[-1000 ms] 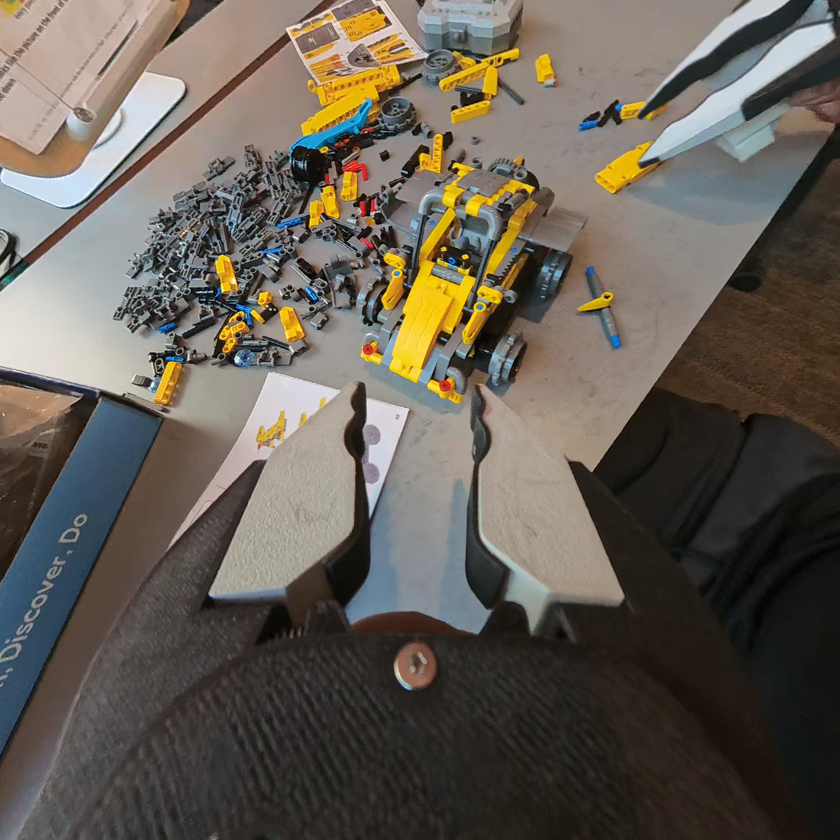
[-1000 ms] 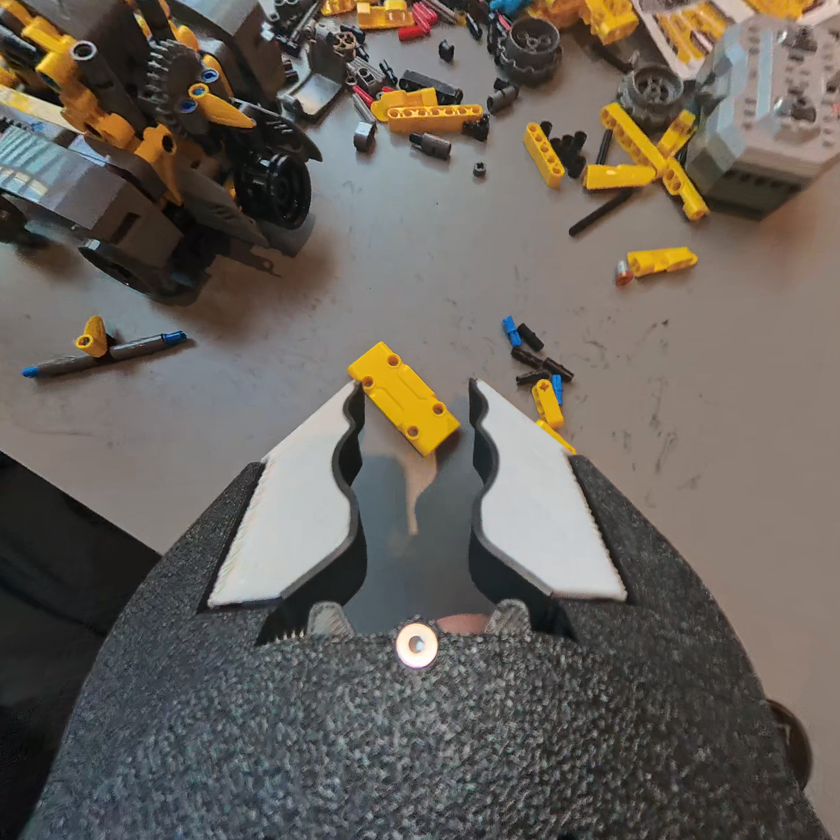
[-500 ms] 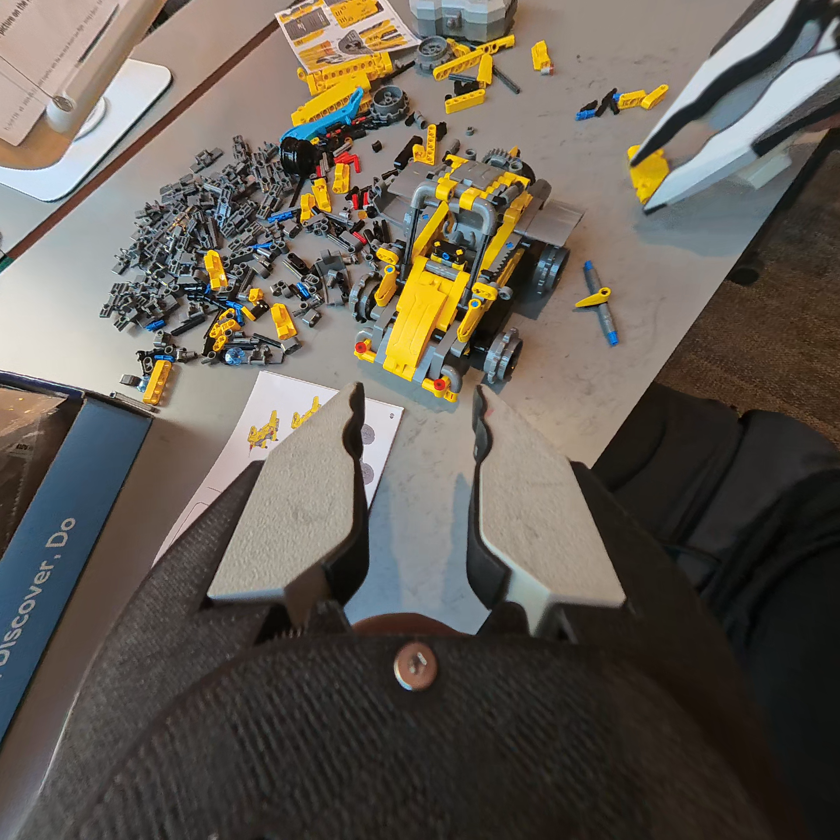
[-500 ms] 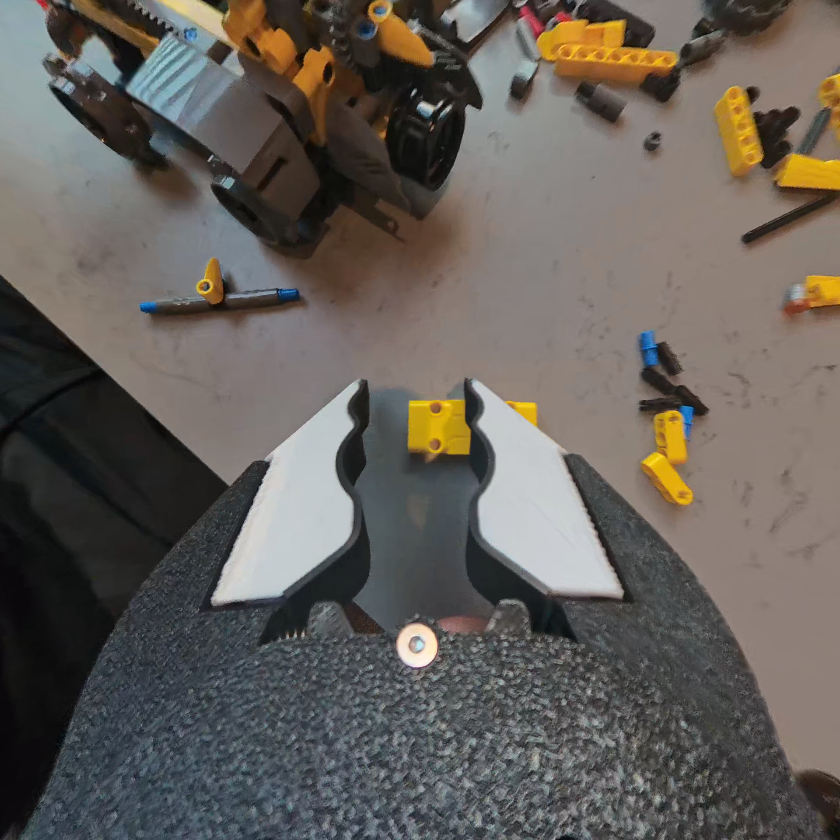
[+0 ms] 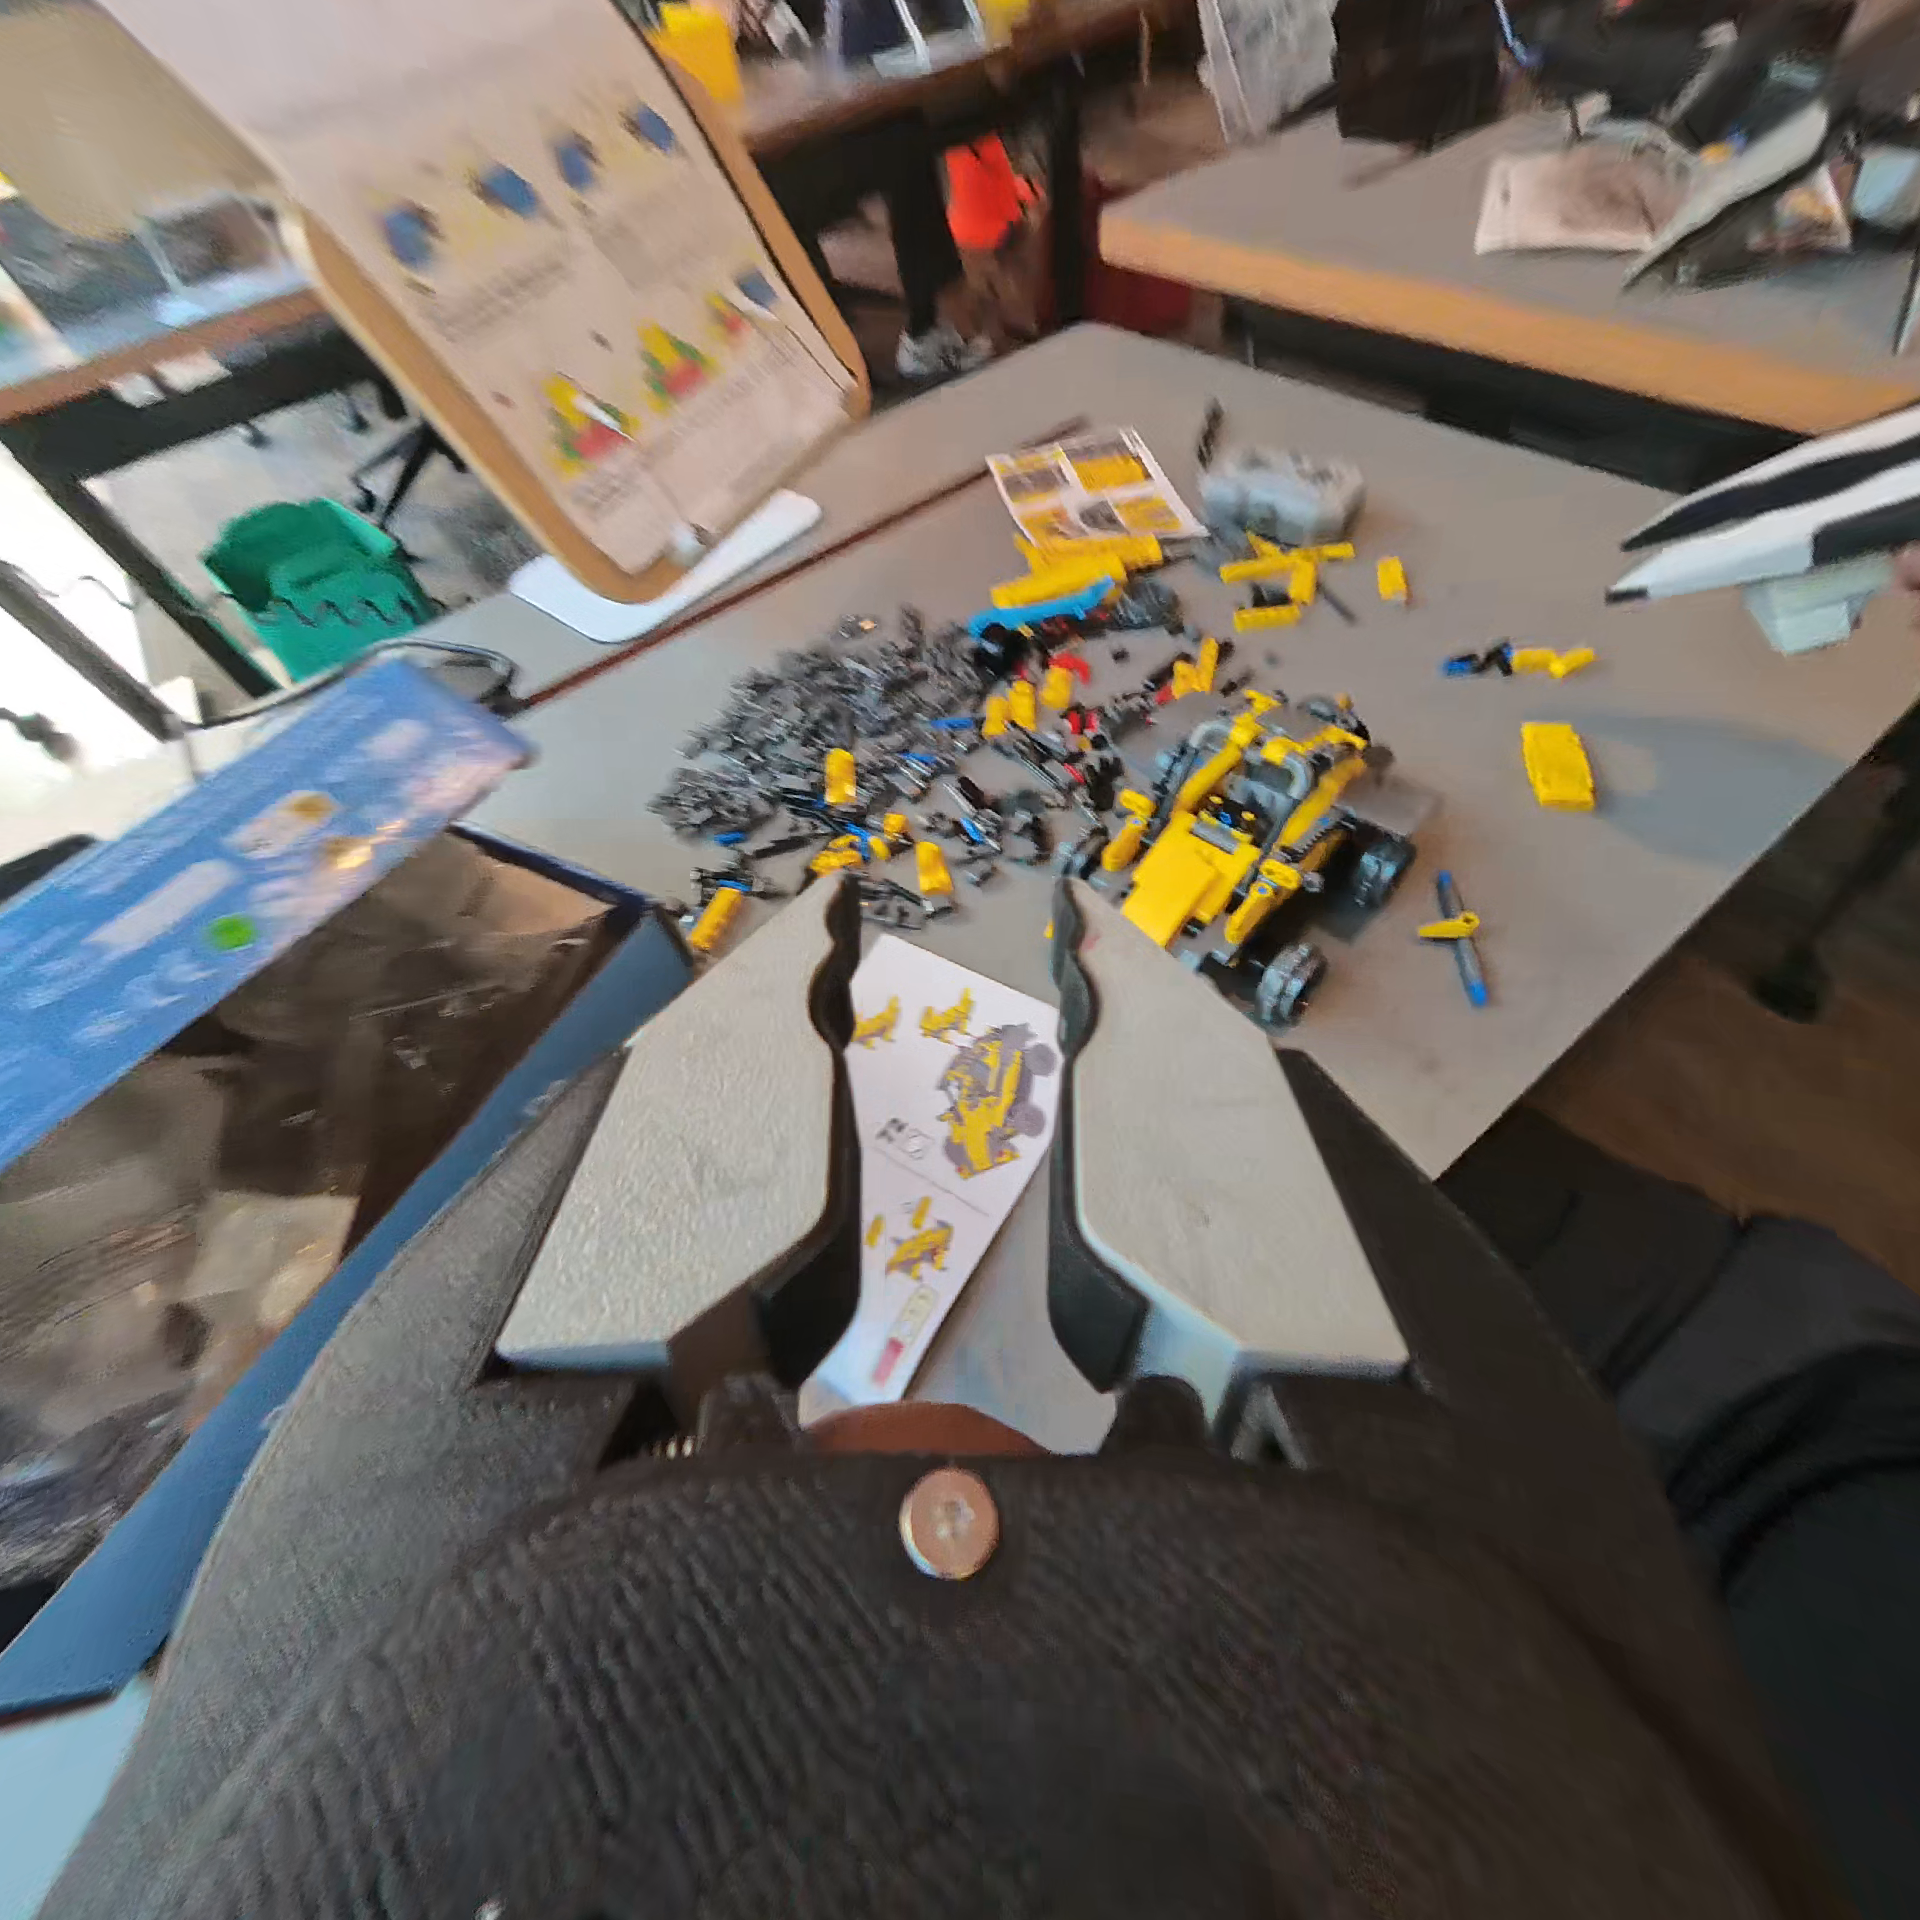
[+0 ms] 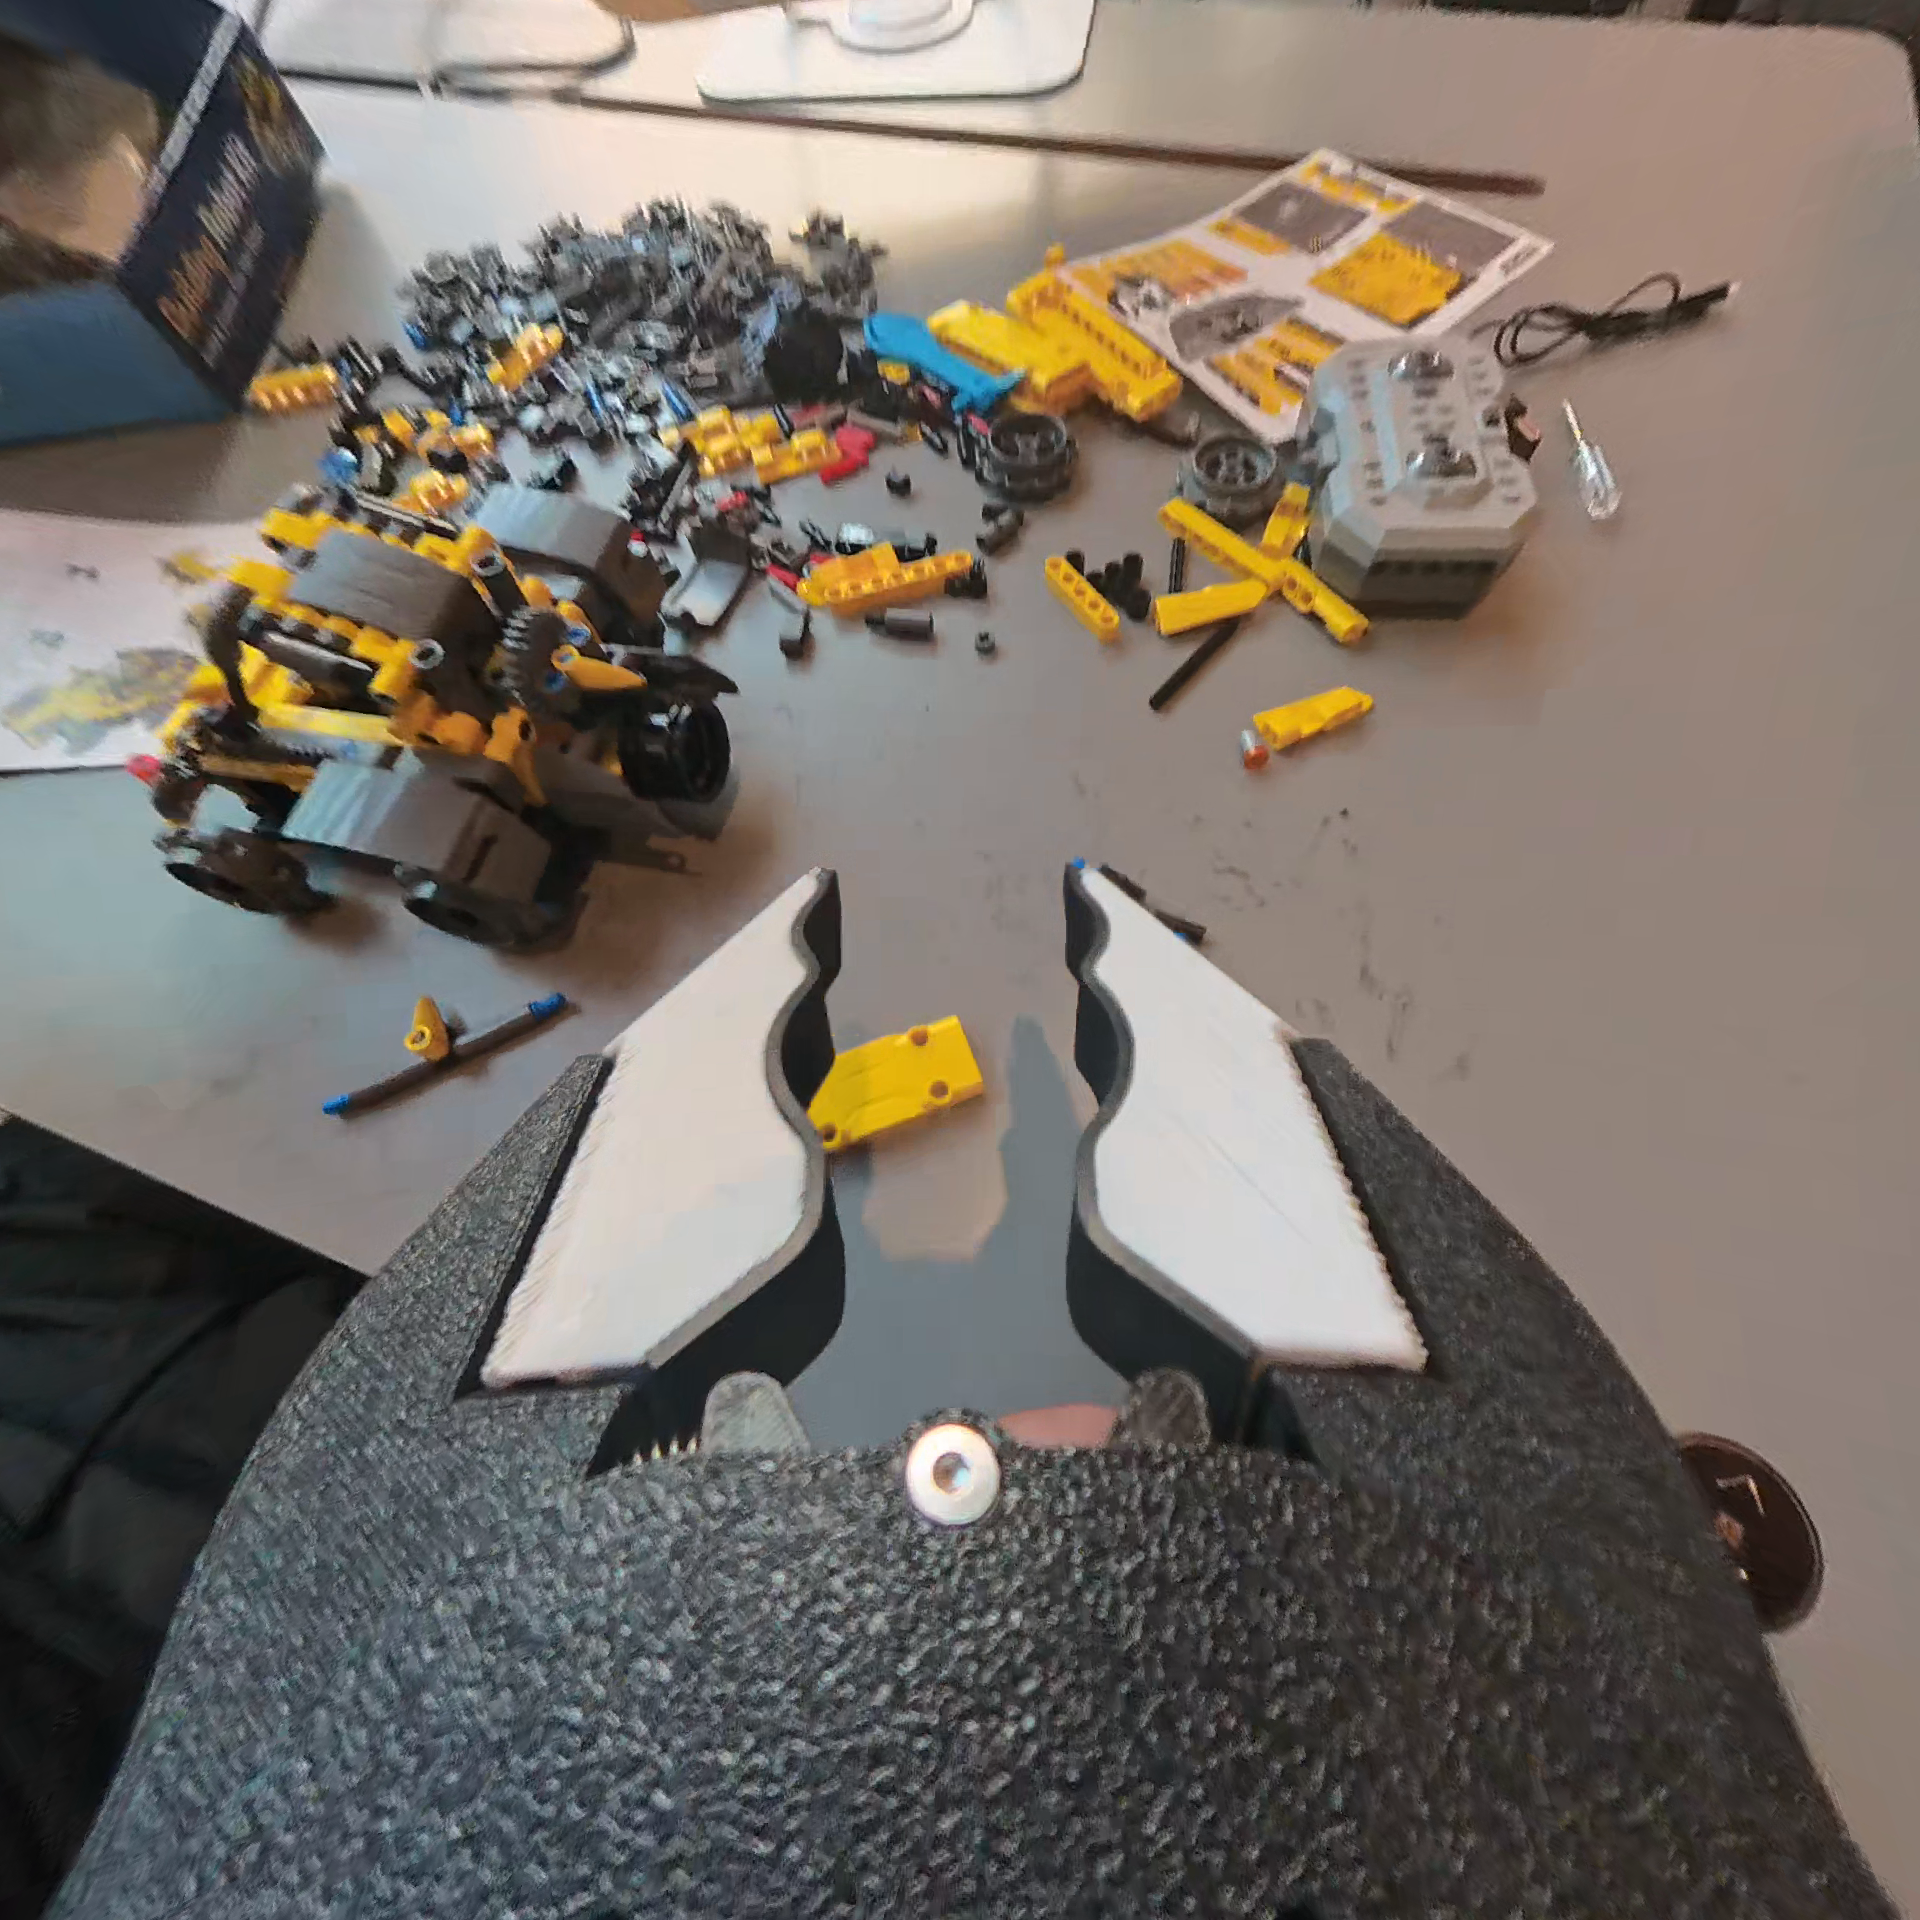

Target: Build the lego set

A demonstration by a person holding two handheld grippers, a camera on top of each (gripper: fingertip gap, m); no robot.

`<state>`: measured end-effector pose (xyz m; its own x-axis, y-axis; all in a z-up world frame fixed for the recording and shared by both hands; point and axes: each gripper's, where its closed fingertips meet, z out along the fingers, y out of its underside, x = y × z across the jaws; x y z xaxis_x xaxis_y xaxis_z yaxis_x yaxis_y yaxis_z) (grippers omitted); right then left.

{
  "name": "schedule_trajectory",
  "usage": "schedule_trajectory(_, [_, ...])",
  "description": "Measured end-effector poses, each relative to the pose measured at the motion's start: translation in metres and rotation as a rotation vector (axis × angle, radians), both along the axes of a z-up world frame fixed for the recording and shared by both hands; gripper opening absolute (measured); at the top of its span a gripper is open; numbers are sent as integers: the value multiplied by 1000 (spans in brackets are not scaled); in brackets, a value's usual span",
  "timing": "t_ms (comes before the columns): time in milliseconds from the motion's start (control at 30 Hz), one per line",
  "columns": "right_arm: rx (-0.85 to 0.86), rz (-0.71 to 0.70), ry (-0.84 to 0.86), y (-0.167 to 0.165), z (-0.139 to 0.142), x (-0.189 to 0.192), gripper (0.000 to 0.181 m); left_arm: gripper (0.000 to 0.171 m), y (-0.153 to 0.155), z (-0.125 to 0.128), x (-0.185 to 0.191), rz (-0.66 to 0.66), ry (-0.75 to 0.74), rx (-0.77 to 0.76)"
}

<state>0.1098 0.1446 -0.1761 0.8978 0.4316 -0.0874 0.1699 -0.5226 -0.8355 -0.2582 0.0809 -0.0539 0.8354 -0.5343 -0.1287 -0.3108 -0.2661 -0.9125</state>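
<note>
A half-built yellow and grey toy car (image 5: 1247,842) stands on the grey table (image 5: 1558,935); it also shows in the right wrist view (image 6: 436,717). My left gripper (image 5: 951,914) is open and empty, raised above a printed instruction sheet (image 5: 956,1101). My right gripper (image 6: 951,883) is open and empty, raised above a flat yellow panel piece (image 6: 899,1081) that lies on the table (image 6: 1507,935). In the left wrist view the panel (image 5: 1556,764) lies apart from the right gripper (image 5: 1766,530), which hovers at the far right.
A heap of small grey, black and yellow pieces (image 5: 862,748) lies left of the car. A grey motor block (image 6: 1418,488), a sticker sheet (image 6: 1309,270) and a cable (image 6: 1600,312) sit at the back. A blue box (image 5: 260,1039) stands on the left. A blue-tipped axle (image 6: 447,1049) lies near the table edge. Some 40 cm of space lies between my two pairs of fingers. My left tips are about 55 cm from the grey motor block (image 6: 1418,488), my right tips only 20 cm. Look for it in the left wrist view (image 5: 1325,481) too.
Both grippers have lifted and pulled back from the table. The yellow panel, which was between the right gripper's fingers, now lies flat on the table below them.
</note>
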Motion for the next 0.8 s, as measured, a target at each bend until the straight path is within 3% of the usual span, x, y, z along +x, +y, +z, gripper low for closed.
schedule_trajectory(100, [40, 42, 15, 8, 9, -5, 40, 35, -12, 8, -40, 34, 22, 13])
schedule_trajectory(167, [30, 60, 1, 13, 4, -5, 41, 46, -16, -2, -63, 73, 43, -8])
schedule_trajectory(267, [-24, 127, 5, 7, -15, -12, 43, 47, -26, -34, -81, 113, -27, -61])
schedule_trajectory(333, [-56, 245, 109, -13, -18, -30, 44, 44, -41, -60, -61, 63, -174, -120])
schedule_trajectory(400, [-38, 291, 142, -27, -22, -33, 44, 39, -61, -86, -17, -77, -296, -179])
schedule_trajectory(533, [-42, 277, 87, -40, -47, -22, 57, 46, -71, -135, 33, -154, -323, -151])
schedule_trajectory(633, [-39, 249, -59, -39, -71, -8, 66, 49, -65, -146, 46, -205, -289, -102])
schedule_trajectory(733, [-74, 298, -105, -40, -88, -14, 76, 48, -72, -147, 62, -288, -383, -115])
schedule_trajectory(800, [-67, 339, -108, -36, -88, -20, 74, 48, -78, -152, 69, -330, -386, -123])
